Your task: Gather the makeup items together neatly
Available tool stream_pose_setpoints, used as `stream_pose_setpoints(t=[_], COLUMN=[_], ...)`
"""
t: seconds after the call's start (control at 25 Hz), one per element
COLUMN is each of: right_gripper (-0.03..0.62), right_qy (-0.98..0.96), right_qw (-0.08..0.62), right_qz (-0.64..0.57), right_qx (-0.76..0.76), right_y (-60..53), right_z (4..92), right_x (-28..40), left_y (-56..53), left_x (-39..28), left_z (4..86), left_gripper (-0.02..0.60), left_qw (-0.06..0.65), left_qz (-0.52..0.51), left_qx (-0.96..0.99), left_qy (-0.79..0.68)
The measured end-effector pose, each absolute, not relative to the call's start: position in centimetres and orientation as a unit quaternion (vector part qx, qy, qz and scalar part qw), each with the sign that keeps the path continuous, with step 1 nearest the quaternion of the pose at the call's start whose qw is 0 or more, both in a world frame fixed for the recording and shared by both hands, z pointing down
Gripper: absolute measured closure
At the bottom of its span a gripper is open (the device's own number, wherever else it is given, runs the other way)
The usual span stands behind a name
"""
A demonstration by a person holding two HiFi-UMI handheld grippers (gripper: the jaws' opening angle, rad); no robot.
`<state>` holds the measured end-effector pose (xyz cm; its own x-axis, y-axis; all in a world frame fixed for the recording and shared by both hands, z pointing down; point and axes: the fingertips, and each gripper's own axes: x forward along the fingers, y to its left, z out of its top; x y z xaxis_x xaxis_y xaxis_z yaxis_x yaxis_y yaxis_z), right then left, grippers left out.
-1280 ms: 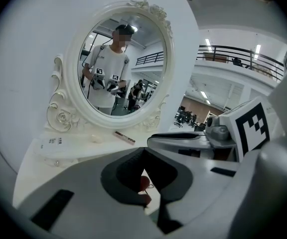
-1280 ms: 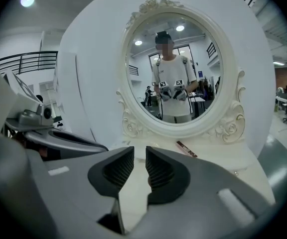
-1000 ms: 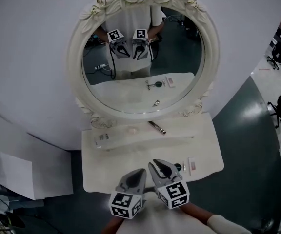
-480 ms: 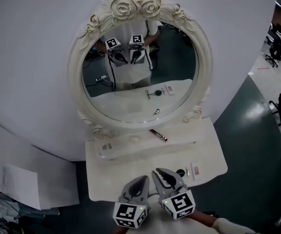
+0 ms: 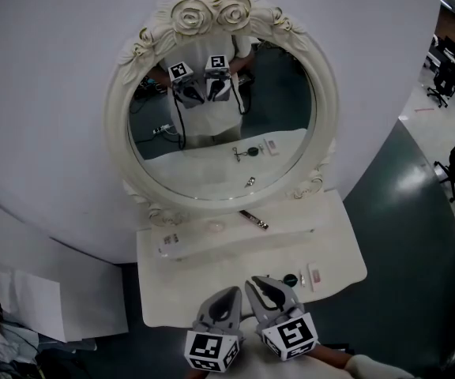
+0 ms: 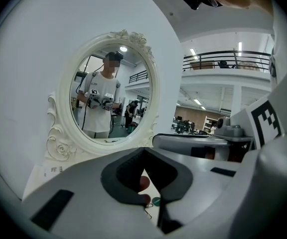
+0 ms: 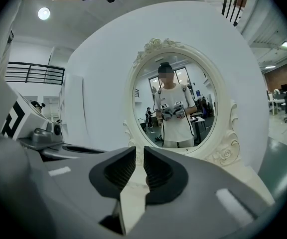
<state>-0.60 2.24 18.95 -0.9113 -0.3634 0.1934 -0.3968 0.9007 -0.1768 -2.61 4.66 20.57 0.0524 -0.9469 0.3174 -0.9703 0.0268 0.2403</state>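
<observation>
Green disc [image 5: 291, 279] and pink case [image 5: 316, 275] are lying front right on the table [image 5: 188, 279], a tube [image 5: 253, 219] farther back. Beside them the left gripper [image 6: 143, 150] is hovering clenched, empty; the right gripper's [image 7: 139, 151] jaws have just been closing, slightly apart, empty.

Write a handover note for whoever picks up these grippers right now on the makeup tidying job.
Left hand-held gripper: shut, empty.
Right hand-held gripper: jaws have just been closing, narrow gap, nothing between.
Dark tube, pale round item and white labelled piece lie spread along the raised shelf; dark round pot and pink case lie close together front right.
Nothing gathered yet; perhaps bring the shelf items to that pair.
</observation>
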Motion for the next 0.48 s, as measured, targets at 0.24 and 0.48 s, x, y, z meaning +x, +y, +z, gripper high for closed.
stream_pose_setpoints(t=[0.24,0.48], right_gripper=[0.564,0.565], right_qy=[-0.972,-0.972], right_qw=[0.081,0.093], right_qz=[0.107,0.108], right_qx=[0.19,0.187], right_y=[3.1,3.7], right_z=[19.1,19.4], right_x=[-0.4,-0.1], left_y=[5.3,5.7], left_x=[-2.1,-1.7], left_z=[20.8,21.0], left_gripper=[0.586,0.586], left_qw=[0.206,0.21], left_qz=[0.028,0.026], left_qx=[0.694,0.691], left_qy=[-0.689,-0.691])
